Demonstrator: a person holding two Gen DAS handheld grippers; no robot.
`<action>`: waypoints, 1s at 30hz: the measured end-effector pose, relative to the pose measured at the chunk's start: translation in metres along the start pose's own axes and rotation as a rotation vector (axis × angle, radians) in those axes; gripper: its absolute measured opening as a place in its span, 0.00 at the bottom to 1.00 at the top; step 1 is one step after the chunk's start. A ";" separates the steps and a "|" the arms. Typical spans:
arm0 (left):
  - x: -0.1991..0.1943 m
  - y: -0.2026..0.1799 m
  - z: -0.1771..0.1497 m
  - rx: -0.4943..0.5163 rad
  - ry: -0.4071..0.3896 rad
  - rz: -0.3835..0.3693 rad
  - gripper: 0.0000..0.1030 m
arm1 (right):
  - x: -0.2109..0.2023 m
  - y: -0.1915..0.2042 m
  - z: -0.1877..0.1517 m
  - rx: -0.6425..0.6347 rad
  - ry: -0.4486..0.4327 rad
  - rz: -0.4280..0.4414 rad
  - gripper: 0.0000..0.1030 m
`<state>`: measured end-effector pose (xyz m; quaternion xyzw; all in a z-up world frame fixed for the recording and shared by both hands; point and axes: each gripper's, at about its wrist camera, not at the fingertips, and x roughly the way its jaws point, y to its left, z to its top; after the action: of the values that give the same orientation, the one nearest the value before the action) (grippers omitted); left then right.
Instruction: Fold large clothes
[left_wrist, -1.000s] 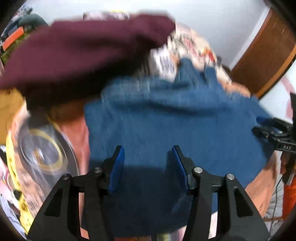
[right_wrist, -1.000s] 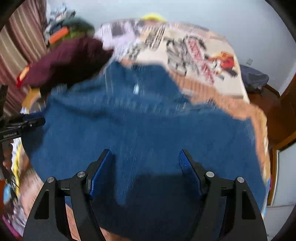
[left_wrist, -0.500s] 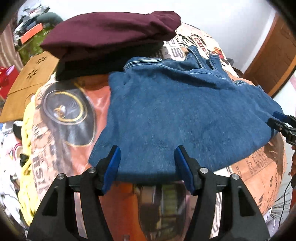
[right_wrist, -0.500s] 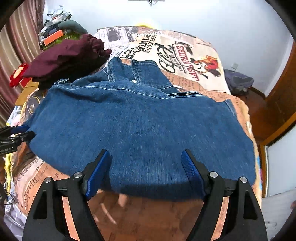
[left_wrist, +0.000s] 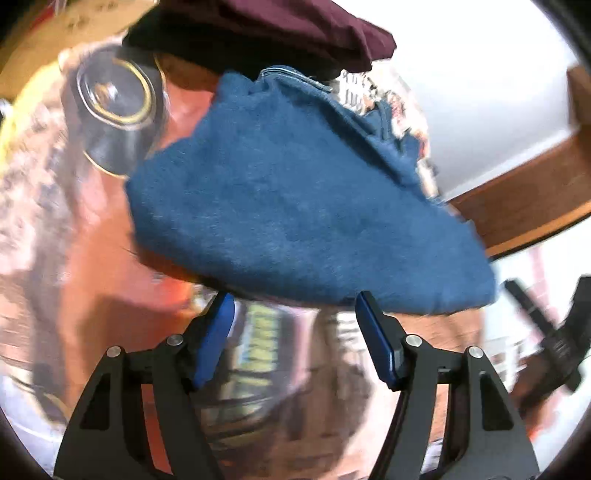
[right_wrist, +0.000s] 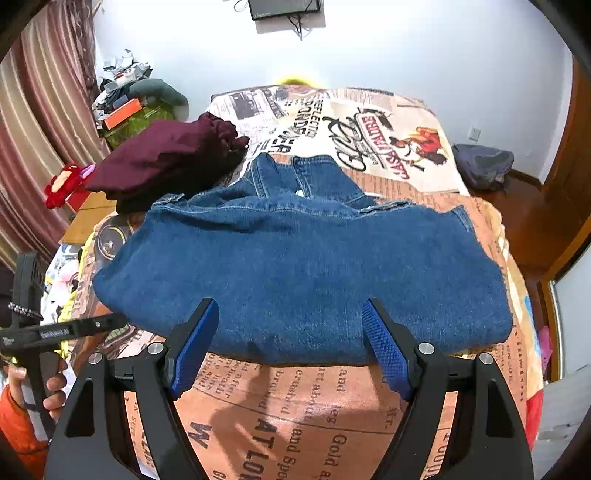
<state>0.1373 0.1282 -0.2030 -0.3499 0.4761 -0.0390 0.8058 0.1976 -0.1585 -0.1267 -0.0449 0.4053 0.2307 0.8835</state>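
**Folded blue denim on a printed bedspread, both grippers open and empty**

A bed covered by an orange and cream newspaper-print bedspread (right_wrist: 306, 402) fills most of the right wrist view. Its far end runs to a pale wall; the near end is cut off by the bottom of the picture. Across the middle of the bed lies a large blue denim garment (right_wrist: 306, 269), folded into a broad band with its smooth folded edge nearest the camera. Two narrower denim parts stick out behind it toward the far end; what lies under the top layer is hidden. In the left wrist view the same denim (left_wrist: 295, 206) shows only as a blurred blue mass.

Behind the denim's left end sits a heap of dark maroon cloth (right_wrist: 166, 155), resting on something darker that is hard to make out. Whether the heap touches the denim cannot be told.

The right gripper (right_wrist: 291, 347) hovers just above the near fold, its blue-padded jaws spread wide with nothing between them. The left gripper (left_wrist: 295, 332), also black with blue pads, stands open at the denim's near edge, its jaws having just been opening further, and empty; motion blur smears everything around it. From the right wrist view only the side of this left gripper (right_wrist: 55, 332) is seen at the left edge, held by a hand (right_wrist: 51, 387) with an orange sleeve, partly cut off.
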 end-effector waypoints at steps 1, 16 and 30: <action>0.001 0.000 0.003 -0.015 0.007 -0.032 0.64 | -0.001 0.001 -0.001 -0.005 -0.006 0.009 0.75; 0.040 0.022 0.048 -0.261 -0.047 -0.127 0.71 | 0.003 -0.006 -0.004 0.034 0.008 0.019 0.75; -0.012 -0.031 0.044 -0.063 -0.324 0.084 0.24 | 0.011 0.002 0.010 -0.060 0.057 0.018 0.75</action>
<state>0.1739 0.1329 -0.1620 -0.3567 0.3552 0.0665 0.8615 0.2099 -0.1501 -0.1281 -0.0742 0.4237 0.2493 0.8676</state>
